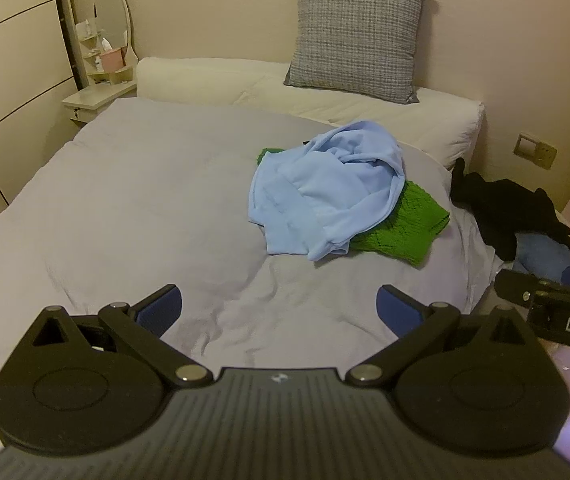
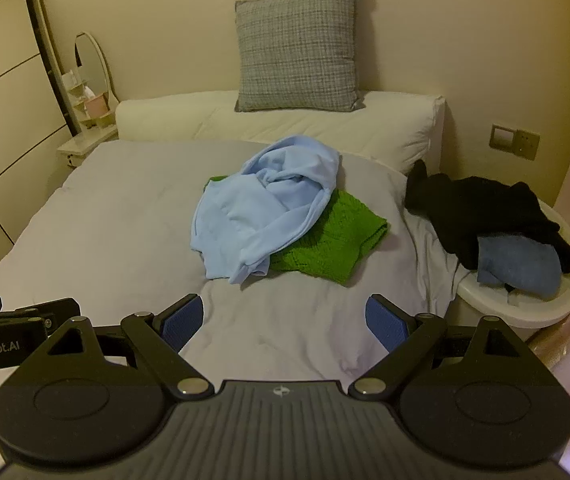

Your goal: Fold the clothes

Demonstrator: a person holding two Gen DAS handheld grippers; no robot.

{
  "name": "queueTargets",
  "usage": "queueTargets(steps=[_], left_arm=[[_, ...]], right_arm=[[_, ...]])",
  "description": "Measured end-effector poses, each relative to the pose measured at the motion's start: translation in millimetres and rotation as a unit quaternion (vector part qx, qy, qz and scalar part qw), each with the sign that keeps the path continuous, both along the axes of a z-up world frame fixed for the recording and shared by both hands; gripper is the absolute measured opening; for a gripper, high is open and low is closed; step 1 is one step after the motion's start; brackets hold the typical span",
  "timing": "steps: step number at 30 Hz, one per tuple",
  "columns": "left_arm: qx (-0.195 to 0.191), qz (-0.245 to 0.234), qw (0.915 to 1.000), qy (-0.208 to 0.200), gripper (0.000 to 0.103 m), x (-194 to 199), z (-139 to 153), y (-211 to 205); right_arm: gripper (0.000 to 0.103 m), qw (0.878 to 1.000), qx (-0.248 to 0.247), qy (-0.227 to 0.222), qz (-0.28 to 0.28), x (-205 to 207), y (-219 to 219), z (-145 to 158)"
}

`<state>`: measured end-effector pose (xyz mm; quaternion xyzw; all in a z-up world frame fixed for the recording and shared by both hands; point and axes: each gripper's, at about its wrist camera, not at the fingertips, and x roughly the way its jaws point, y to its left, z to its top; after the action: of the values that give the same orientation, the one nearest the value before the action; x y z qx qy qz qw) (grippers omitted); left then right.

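A crumpled light blue garment (image 1: 321, 188) (image 2: 261, 208) lies in a heap on the bed, on top of a green knitted garment (image 1: 401, 224) (image 2: 333, 240). My left gripper (image 1: 279, 312) hovers over the near part of the bed, well short of the heap, open with nothing between its blue pads. My right gripper (image 2: 283, 326) stands beside it, likewise open and empty. Part of the right gripper's body (image 1: 557, 312) shows at the right edge of the left wrist view, and the left gripper's body (image 2: 9, 332) at the left edge of the right wrist view.
The bed is covered by a pale lilac duvet (image 1: 133, 216) (image 2: 105, 232). A grey checked cushion (image 1: 357, 36) (image 2: 297, 48) leans on the wall above white pillows (image 2: 285, 120). A white basket (image 2: 525, 300) at the right holds black and blue clothes (image 2: 497, 220). A small vanity shelf with mirror (image 1: 105, 48) stands far left.
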<state>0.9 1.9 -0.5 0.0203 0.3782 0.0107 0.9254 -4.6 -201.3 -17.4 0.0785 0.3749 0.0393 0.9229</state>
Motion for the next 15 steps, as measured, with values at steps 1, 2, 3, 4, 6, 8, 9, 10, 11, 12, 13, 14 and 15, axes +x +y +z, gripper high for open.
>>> queueTargets(steps=[1,2,3,4,6,8,9,10,11,12,13,14,15], left_arm=[[-0.001,0.000,1.0000,0.001,0.102,0.8,-0.6,1.7],[-0.001,0.000,1.0000,0.002,0.102,1.6,-1.2,3.6],[0.000,-0.001,1.0000,0.002,0.102,2.1,-1.9,5.6],[0.001,-0.003,1.0000,0.005,0.102,3.6,-5.7,3.8],[0.001,-0.005,1.0000,0.008,0.102,2.3,-8.9,1.7],[0.000,-0.006,0.9999,0.014,0.102,7.1,-10.3,0.2],[-0.002,-0.007,0.9998,0.019,0.102,12.4,-11.6,2.9],[-0.005,-0.009,0.9997,0.024,0.102,17.5,-12.9,5.9],[-0.010,-0.012,0.9995,0.026,0.102,20.1,-18.4,14.7],[-0.013,-0.013,0.9994,0.029,0.102,22.2,-21.0,18.4],[-0.013,-0.013,0.9993,0.032,0.102,24.0,-22.8,19.9],[-0.014,-0.012,0.9992,0.034,0.102,25.8,-24.6,21.3],[-0.015,-0.012,0.9991,0.036,0.102,26.8,-26.2,22.9]], right_arm=[[0.090,1.000,0.000,0.002,0.000,0.3,0.1,-0.5],[0.090,1.000,0.000,0.004,-0.001,0.9,0.3,-1.2],[0.090,1.000,-0.001,0.006,-0.002,1.5,0.6,-2.0],[0.090,1.000,0.001,0.014,-0.002,6.0,-0.4,-4.3],[0.090,1.000,0.006,0.008,-0.005,4.3,-1.8,-5.9],[0.090,1.000,-0.001,0.009,-0.008,6.0,1.4,-5.8],[0.090,1.000,-0.006,0.006,-0.008,4.5,2.9,-5.7],[0.090,1.000,-0.010,0.007,-0.010,4.9,5.4,-6.0],[0.090,1.000,-0.014,0.010,-0.013,6.0,8.5,-6.6],[0.090,1.000,-0.016,0.012,-0.014,7.3,9.8,-6.7],[0.090,1.000,-0.017,0.013,-0.014,8.6,10.5,-6.7],[0.090,1.000,-0.019,0.014,-0.014,9.7,11.5,-6.8],[0.090,1.000,-0.020,0.014,-0.013,10.6,12.6,-7.0]])
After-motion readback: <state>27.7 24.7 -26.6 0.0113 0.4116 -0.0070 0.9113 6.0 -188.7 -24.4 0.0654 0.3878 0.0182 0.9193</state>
